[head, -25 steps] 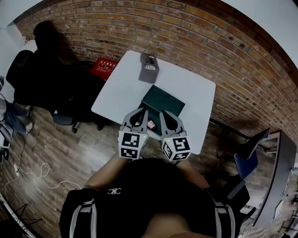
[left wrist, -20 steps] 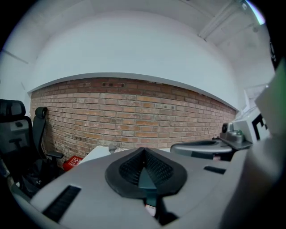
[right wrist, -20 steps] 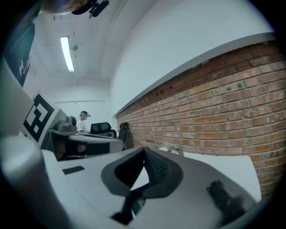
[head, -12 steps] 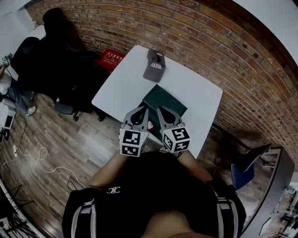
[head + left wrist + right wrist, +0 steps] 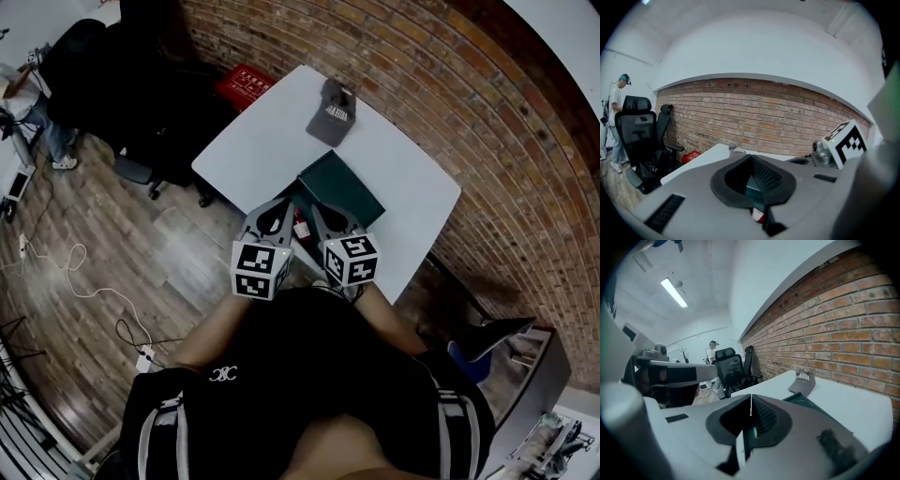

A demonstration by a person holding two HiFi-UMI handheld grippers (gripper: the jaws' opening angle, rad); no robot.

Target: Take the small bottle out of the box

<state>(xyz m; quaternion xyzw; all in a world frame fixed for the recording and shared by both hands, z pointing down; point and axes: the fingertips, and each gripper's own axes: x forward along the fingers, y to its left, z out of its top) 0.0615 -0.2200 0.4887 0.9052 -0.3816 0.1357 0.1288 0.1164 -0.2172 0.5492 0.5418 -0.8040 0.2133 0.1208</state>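
Note:
In the head view a dark green box (image 5: 341,187) lies on the white table (image 5: 253,141). A small red-and-white bottle (image 5: 300,228) sits at the box's near edge, between my two grippers; whether it touches the box I cannot tell. My left gripper (image 5: 284,203) is just left of the bottle and my right gripper (image 5: 318,207) just right of it. Both are shut and hold nothing. In the left gripper view the left gripper (image 5: 751,157) has its tips together, with the bottle (image 5: 758,215) and the box (image 5: 753,193) showing low through the jaw opening. The right gripper (image 5: 751,396) is also shut and empty.
A grey cap (image 5: 332,111) lies at the table's far side near the brick wall (image 5: 450,103). Black office chairs (image 5: 141,103) and a red case (image 5: 246,82) stand on the floor to the left. A person (image 5: 618,119) stands far off at the left.
The head view has swung, so the table sits further right and up. Both grippers stay shut near the table's near edge, their tips now closer together on either side of the bottle.

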